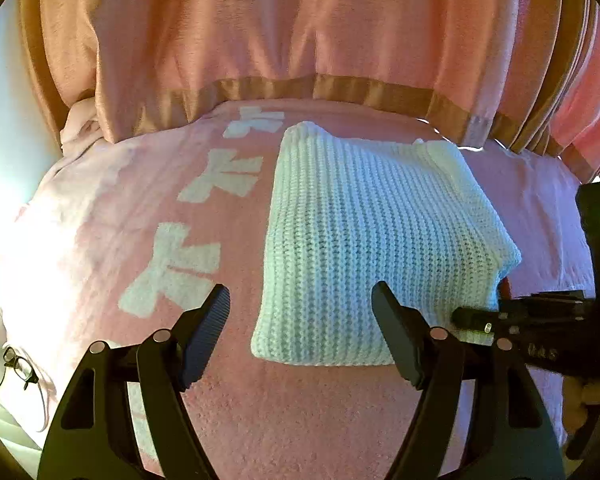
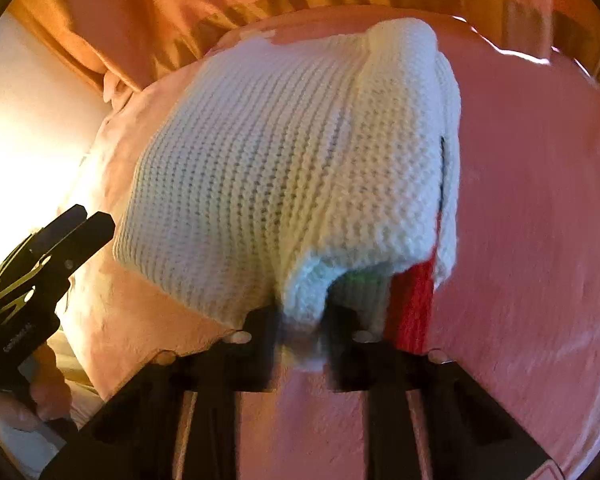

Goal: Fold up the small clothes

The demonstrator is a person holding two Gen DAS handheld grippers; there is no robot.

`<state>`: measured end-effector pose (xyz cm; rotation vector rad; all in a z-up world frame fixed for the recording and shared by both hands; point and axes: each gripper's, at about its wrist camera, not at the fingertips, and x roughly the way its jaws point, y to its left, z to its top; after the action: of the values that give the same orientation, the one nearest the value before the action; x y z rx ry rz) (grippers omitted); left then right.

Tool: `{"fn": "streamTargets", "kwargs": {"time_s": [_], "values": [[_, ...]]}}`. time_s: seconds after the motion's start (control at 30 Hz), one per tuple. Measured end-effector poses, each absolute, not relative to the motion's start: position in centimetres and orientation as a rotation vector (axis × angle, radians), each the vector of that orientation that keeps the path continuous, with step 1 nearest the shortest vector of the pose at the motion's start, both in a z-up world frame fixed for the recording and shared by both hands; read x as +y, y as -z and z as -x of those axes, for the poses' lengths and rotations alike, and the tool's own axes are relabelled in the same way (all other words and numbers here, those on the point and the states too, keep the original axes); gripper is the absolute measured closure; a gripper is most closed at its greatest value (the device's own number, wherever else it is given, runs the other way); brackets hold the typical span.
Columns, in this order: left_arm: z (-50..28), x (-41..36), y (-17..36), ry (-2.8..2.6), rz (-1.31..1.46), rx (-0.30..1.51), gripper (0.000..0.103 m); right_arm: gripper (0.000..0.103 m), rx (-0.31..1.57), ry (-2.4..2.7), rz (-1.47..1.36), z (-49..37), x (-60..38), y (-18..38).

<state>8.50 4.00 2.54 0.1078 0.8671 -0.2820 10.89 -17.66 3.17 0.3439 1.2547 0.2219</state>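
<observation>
A white knitted garment [image 1: 364, 240] lies folded into a rectangle on a pink blanket [image 1: 240, 400]. My left gripper [image 1: 300, 320] is open and empty, hovering just above the garment's near left corner. My right gripper [image 2: 304, 320] is shut on the garment's near right corner [image 2: 304, 300], which is bunched up between the fingers. A red and green part of the knit [image 2: 414, 304] shows under the lifted white layer. The right gripper also shows in the left wrist view [image 1: 540, 320] at the garment's near right corner.
The blanket has white bow shapes [image 1: 180, 268] left of the garment. Pink curtains with a tan band [image 1: 300, 40] hang behind the bed. Glasses [image 1: 20, 366] lie at the far left edge. The left gripper shows in the right wrist view [image 2: 60, 248], at the left.
</observation>
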Motion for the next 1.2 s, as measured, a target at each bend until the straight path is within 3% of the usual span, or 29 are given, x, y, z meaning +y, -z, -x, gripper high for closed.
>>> {"fn": "streamTargets", "kwargs": {"time_s": [0.17,0.33,0.5,0.53,0.6,0.83,1.2], "values": [[-8.1,4.2,-2.2,0.293,-0.121,0.871,0.032,0.092,1.137,-0.199,-0.151,-10.3,-18.2,-8.5],[-8.0,3.2,-1.0,0.291,-0.162,0.900,0.032,0.087,1.305,-0.156,-0.133,-10.9,-17.4,-2.5],[-7.2,2.2,-1.1,0.292,-0.194,0.884,0.032,0.082,1.169,-0.133,-0.134,-9.3,-17.5,-7.2],[-7.1,2.1,-1.1,0.290,-0.197,0.880,0.031,0.080,1.144,-0.129,-0.138,-8.8,-17.7,-7.7],[-6.7,1.9,-1.3,0.281,-0.202,0.869,0.025,0.064,1.073,-0.072,-0.150,-7.2,-18.4,-9.0],[-5.2,0.8,-2.4,0.249,-0.183,0.799,0.018,0.036,0.925,0.104,-0.138,-4.4,-19.3,-10.2],[-1.7,1.0,-2.0,0.189,-0.076,0.735,0.012,0.029,0.888,0.213,-0.162,-0.5,-18.9,-8.8]]}}
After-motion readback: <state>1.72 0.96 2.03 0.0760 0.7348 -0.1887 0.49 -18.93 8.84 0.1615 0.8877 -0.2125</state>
